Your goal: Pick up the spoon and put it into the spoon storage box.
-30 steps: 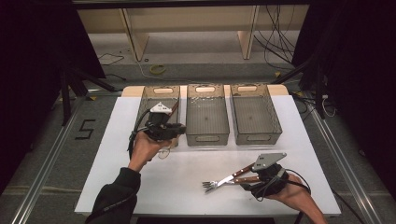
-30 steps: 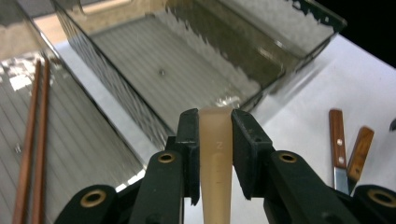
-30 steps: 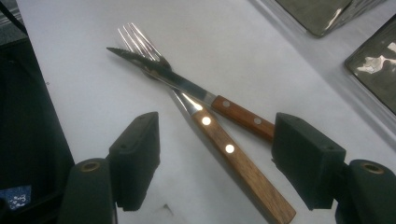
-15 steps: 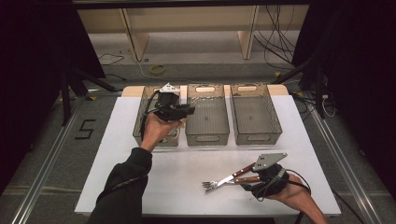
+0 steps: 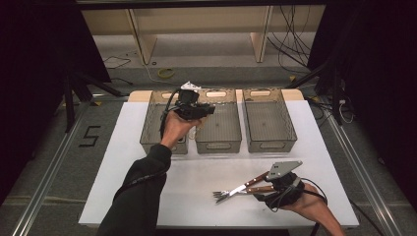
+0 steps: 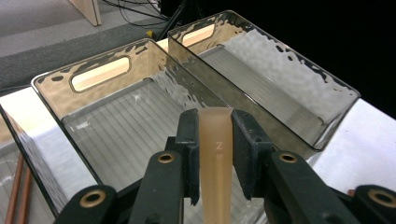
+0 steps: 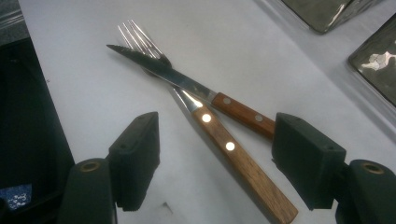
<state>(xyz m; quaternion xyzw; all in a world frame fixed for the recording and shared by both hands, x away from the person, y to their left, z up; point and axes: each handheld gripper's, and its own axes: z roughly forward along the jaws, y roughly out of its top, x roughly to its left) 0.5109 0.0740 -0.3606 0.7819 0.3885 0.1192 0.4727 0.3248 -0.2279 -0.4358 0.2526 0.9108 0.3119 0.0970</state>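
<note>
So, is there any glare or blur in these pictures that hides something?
Left gripper view: rippled glare on the smoky plastic bins, yet the tan handle between the jaws stays sharp. Right gripper view: bright spots on the knife blade, the near jaws slightly soft. High view: dark surroundings, evenly lit table.

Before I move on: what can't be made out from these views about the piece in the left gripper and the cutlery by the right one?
- Tan piece in the left gripper: left gripper view, lower end cut off by the bottom edge; what it is stays unclear.
- Same piece, high view: hidden by the hand.
- Knife handle end: right gripper view, behind the right gripper pad.
- Left bin: brown sticks cut off at the edge.
</note>
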